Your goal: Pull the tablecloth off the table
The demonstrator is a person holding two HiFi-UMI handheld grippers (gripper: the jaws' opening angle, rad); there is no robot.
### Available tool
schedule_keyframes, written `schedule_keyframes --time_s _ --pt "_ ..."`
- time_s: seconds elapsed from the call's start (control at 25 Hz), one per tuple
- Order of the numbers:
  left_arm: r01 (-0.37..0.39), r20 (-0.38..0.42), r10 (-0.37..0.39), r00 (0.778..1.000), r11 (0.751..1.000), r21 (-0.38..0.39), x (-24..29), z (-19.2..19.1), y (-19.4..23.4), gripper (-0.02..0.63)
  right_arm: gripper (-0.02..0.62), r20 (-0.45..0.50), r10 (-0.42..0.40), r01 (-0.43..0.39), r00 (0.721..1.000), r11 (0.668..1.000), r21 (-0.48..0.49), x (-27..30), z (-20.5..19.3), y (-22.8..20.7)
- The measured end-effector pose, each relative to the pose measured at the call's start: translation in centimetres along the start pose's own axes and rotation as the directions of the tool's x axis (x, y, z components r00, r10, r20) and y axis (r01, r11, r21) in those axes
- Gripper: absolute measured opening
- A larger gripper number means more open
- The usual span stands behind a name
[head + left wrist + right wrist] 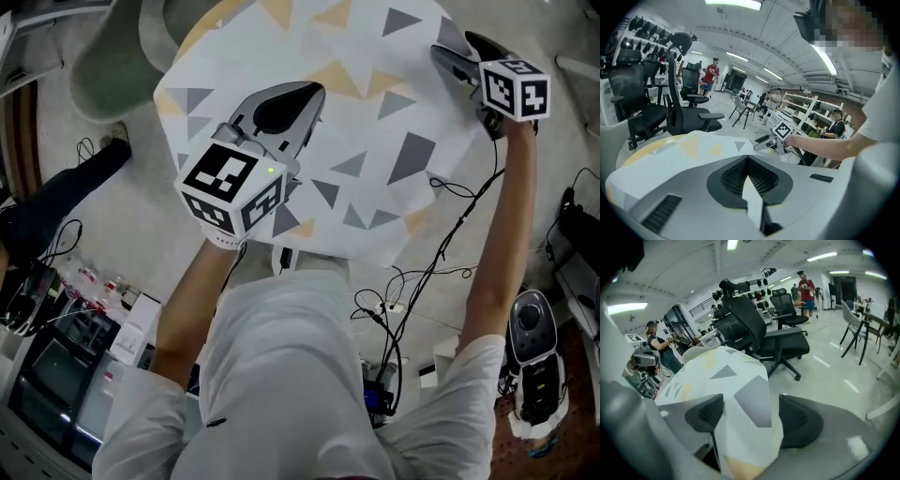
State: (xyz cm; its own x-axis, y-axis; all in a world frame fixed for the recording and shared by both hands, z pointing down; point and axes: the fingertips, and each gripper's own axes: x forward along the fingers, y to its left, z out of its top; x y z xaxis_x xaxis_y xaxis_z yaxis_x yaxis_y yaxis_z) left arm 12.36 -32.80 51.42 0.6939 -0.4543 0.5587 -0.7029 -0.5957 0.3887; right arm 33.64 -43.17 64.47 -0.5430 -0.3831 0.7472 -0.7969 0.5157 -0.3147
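The tablecloth (375, 122), white with grey and yellow triangles, lies spread over the round surface (208, 28); it covers nearly all of the top, and only a curved pale-yellow strip shows bare at the far left rim; its near edge hangs over the rim on the person's side.

The left gripper (317, 90) hovers over the tablecloth inside the near left part of the surface, pointing across it; in the left gripper view its 2 jaws meet at their tips, pressed together, with a narrow white sliver showing in the gap behind the tips; whether that sliver is pinched cloth or only cloth seen below cannot be told.

The right gripper (452, 43) sits at the right rim of the surface; in the right gripper view its 2 jaws stand spread wide, 1 dark pad on each side of the draped rim; the tablecloth, with a large grey triangle on it, bulges up between them and fills the gap; the pads flank the cloth and do not visibly clamp it.

Beyond the surface, black office chairs (773, 338) stand on the pale floor (834, 366); a white shelving rack (806, 110) stands farther off, its contents too small to make out; cables (412, 281) trail on the floor beside the near edge of the surface; a person in a red top (711, 75) stands well behind the chairs.
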Motion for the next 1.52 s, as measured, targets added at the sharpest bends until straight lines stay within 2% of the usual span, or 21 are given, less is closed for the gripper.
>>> schedule_keyframes --time_s 0.08,0.12,0.2,0.24,0.28,0.36,0.56,0.76,1.04,1.24,1.52 --pt "0.0 -0.002 0.0 1.0 1.0 0.001 0.0 -0.1 0.2 0.006 0.374 -0.014 0.044 -0.043 0.999 0.999 0.022 0.1 -0.1 0.4" --pt "-0.001 -0.002 0.001 1.0 1.0 0.002 0.0 -0.1 0.3 0.006 0.338 -0.011 0.049 -0.049 0.999 0.999 0.02 0.1 0.1 0.6" --pt "-0.003 -0.002 0.003 1.0 1.0 0.003 0.0 -0.2 0.4 0.006 0.287 0.018 0.002 -0.002 1.0 1.0 -0.014 -0.4 0.7 0.5" --pt "-0.003 -0.002 0.003 1.0 1.0 0.003 0.0 -0.2 0.5 0.006 0.231 0.047 -0.046 0.047 0.998 0.998 -0.038 -0.9 1.1 0.1" --pt "-0.001 0.0 0.001 1.0 1.0 0.004 0.0 -0.1 0.4 0.006 0.092 0.08 -0.09 0.095 0.993 0.994 -0.054 -1.6 1.6 -0.2" --pt "0.005 0.005 -0.005 1.0 1.0 0.008 -0.5 -0.2 0.1 0.006 0.037 0.131 -0.126 0.135 0.983 0.989 -0.062 -3.0 2.2 0.4" --pt "0.011 0.032 -0.012 0.999 1.0 0.026 -4.0 -1.5 -0.5 0.006 0.025 0.165 -0.113 0.13 0.98 0.987 -0.097 -4.8 1.9 6.0" --pt "0.021 0.048 -0.022 0.999 0.999 0.04 -6.2 -0.9 -2.2 0.006 0.014 0.194 -0.14 0.177 0.971 0.967 -0.186 -8.1 3.0 10.2" --pt "0.042 0.081 -0.046 0.996 0.997 0.058 -10.6 -2.9 -4.3 0.006 0.012 0.264 -0.166 0.25 0.95 0.91 -0.33 -12.4 3.4 19.4" --pt "0.053 0.119 -0.058 0.991 0.997 0.049 -15.1 -4.2 -5.5 0.006 0.012 0.328 -0.194 0.306 0.925 0.89 -0.339 -16.2 3.6 24.4" --pt "0.063 0.18 -0.069 0.981 0.997 0.036 -24.6 -6.4 -6.6 0.006 0.012 0.421 -0.209 0.362 0.883 0.874 -0.325 -21.6 3.8 34.1"
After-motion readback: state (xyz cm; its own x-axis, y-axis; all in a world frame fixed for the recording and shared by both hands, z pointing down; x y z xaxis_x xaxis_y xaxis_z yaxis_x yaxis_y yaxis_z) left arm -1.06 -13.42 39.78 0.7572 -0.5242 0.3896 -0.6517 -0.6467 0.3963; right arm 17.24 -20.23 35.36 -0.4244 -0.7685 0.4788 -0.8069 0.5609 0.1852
